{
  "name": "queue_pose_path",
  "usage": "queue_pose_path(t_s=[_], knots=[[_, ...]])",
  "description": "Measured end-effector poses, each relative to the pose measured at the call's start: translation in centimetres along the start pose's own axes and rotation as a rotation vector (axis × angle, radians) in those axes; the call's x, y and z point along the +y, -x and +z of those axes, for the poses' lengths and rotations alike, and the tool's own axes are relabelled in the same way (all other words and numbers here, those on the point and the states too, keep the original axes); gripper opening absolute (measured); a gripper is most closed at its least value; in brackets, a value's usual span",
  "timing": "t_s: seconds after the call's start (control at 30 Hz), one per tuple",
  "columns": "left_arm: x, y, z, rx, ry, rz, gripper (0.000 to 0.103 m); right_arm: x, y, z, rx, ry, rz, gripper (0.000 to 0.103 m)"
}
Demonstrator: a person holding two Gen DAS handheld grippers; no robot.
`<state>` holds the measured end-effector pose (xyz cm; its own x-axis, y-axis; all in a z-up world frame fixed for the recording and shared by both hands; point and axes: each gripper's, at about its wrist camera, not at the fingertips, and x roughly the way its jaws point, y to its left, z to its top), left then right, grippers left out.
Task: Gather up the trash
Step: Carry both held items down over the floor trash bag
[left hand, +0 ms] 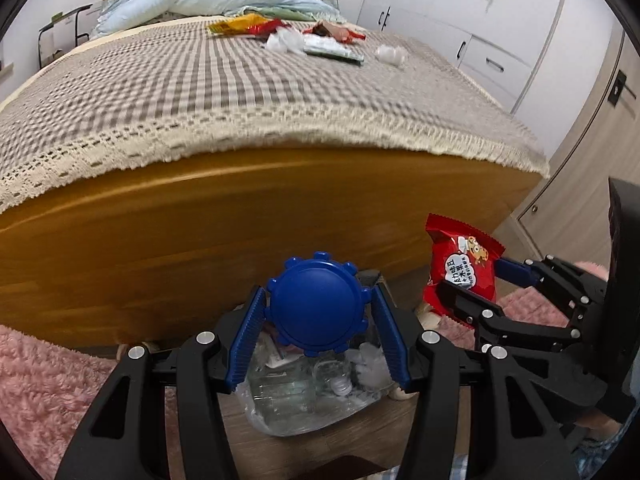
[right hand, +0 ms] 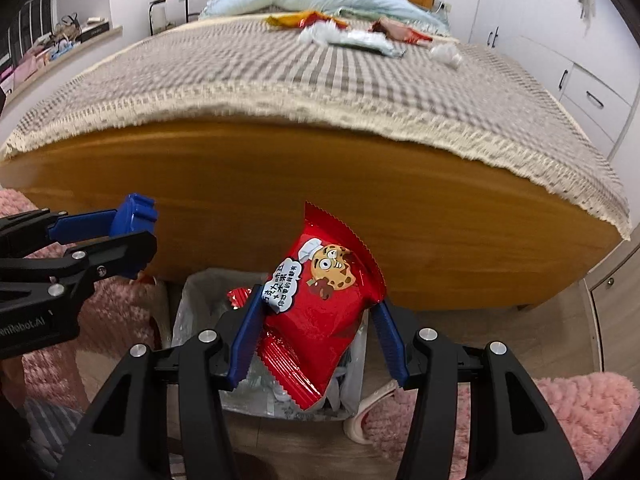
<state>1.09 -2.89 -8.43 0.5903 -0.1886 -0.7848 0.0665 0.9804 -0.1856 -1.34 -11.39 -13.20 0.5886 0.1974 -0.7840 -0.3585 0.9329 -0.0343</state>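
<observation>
My left gripper is shut on a round blue lid with a notched rim. It holds the lid above a bin lined with a clear plastic bag that has trash in it. My right gripper is shut on a red snack packet with a cartoon cookie, tilted over the same bag-lined bin. In the left wrist view the red snack packet hangs to the right of the lid. On the bed lie more wrappers, a white tissue, a pale packet and a crumpled white piece.
The wooden footboard of the bed stands right behind the bin. A checked bedspread with a lace fringe covers the bed. Pink fluffy rugs lie on the floor on both sides. White wardrobes line the right wall.
</observation>
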Motion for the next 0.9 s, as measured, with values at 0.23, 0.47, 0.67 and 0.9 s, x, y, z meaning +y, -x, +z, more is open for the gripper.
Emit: queue_pose_path(t_s=[0.23,0.47,0.67,0.9], knots=[[1.1,-3.1,-1.1,0.105,0.044,-0.007,0.052,0.3,-2.3,-0.7,0.086,0.004,0.021,0.052],[2.0,-6.4,-2.1,0.212,0.066,0.025,0.052,0.7,-4.4,-1.2,0.165,0.0,0.057,0.052],[2.2,-8.4,-2.6,0.278,0.08,0.022,0.052,1.2,-6.3,-1.3,0.21,0.027,0.067,0.052],[3.4,-11.2,-3.4,0.353,0.12,0.03,0.052,1.8,-8.9,-1.8,0.273,0.058,0.068,0.052]])
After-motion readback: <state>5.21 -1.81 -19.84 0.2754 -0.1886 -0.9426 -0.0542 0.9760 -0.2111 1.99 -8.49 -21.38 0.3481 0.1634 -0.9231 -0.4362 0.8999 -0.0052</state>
